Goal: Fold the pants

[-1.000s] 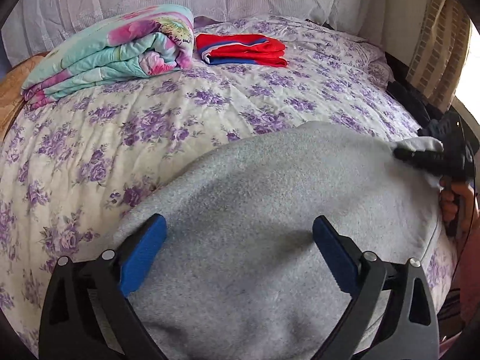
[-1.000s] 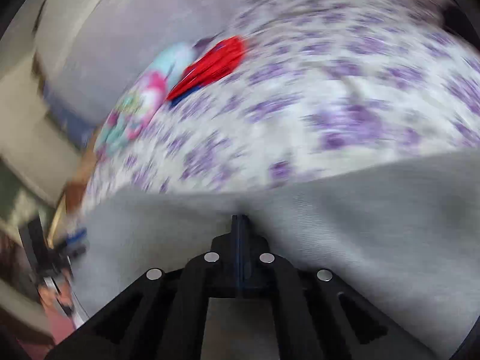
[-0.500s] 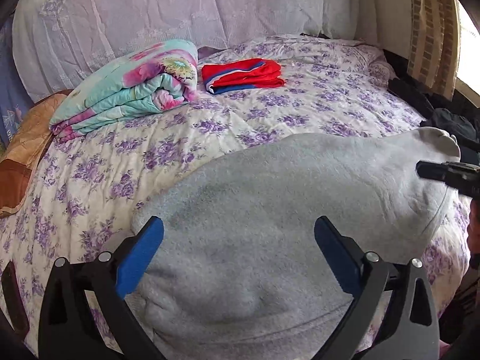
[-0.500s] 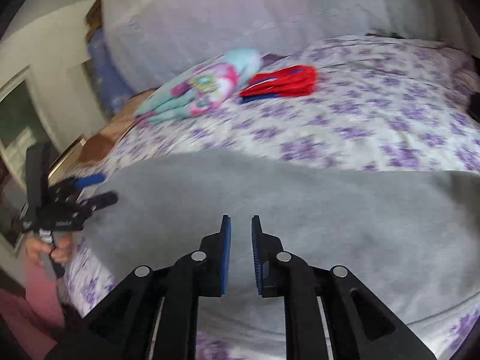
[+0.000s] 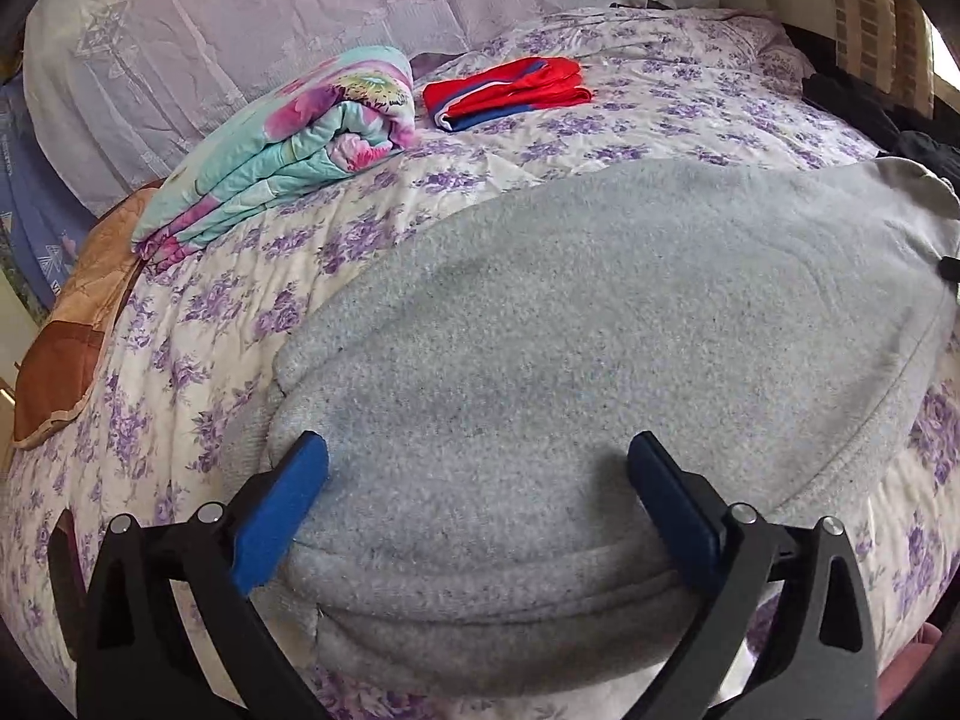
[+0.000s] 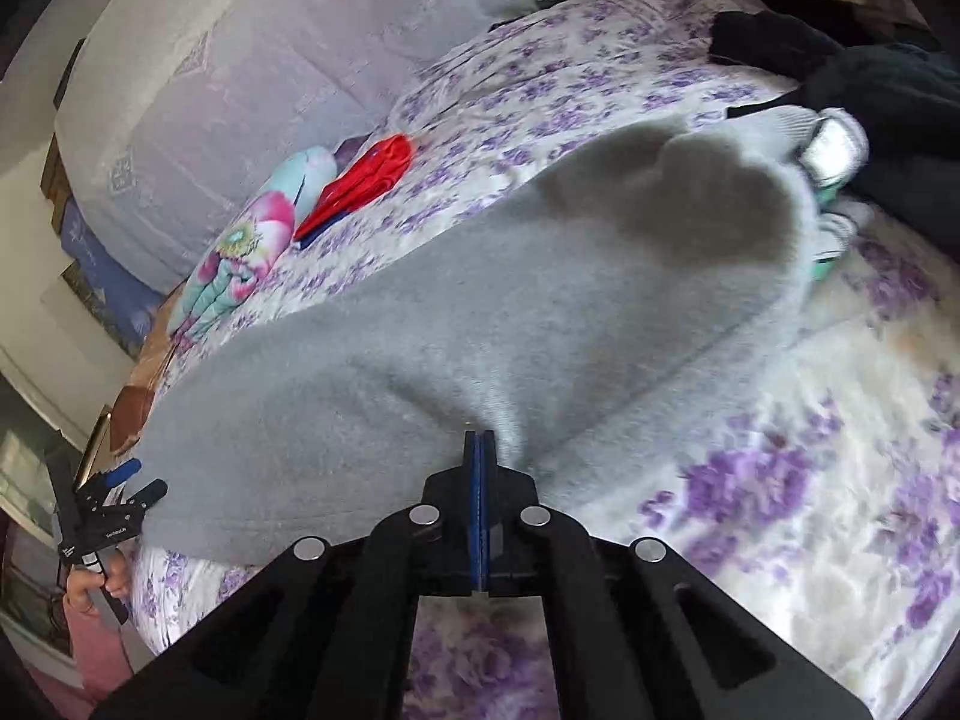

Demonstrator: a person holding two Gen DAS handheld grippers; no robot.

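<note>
- The grey pants [image 5: 600,372] lay spread across the near part of the bed [image 5: 540,138], which was covered in a purple-flowered quilt; everything below is placed relative to the pants.
- Beyond the pants' far edge a broad strip of bare quilt ran back toward the pale headboard drape [image 5: 300,18].
- Past that strip, well apart from the pants, sat a folded floral blanket [image 5: 282,144] and, just beside it, a folded red and blue garment [image 5: 510,93].
- At the pants' right end dark clothing [image 6: 870,90] lay piled close to the bed's edge, touching or nearly touching the grey cloth; I could not tell which.
- The pants' near hem ran close to the front edge of the mattress, with only a thin band of quilt showing below it.
- The left gripper [image 5: 477,468] hung over the pants' left end, its blue pads [image 5: 282,501] spread wide on either side of the fabric and gripping nothing.
- The right gripper [image 6: 480,450] had its fingers pressed together on a pinch of the pants' near edge, and the cloth rose in a small ridge toward it.
- The fabric was fuzzy fleece, mostly flat, with a stitched band along the left end and a humped, shadowed bulge toward the right end.
</note>
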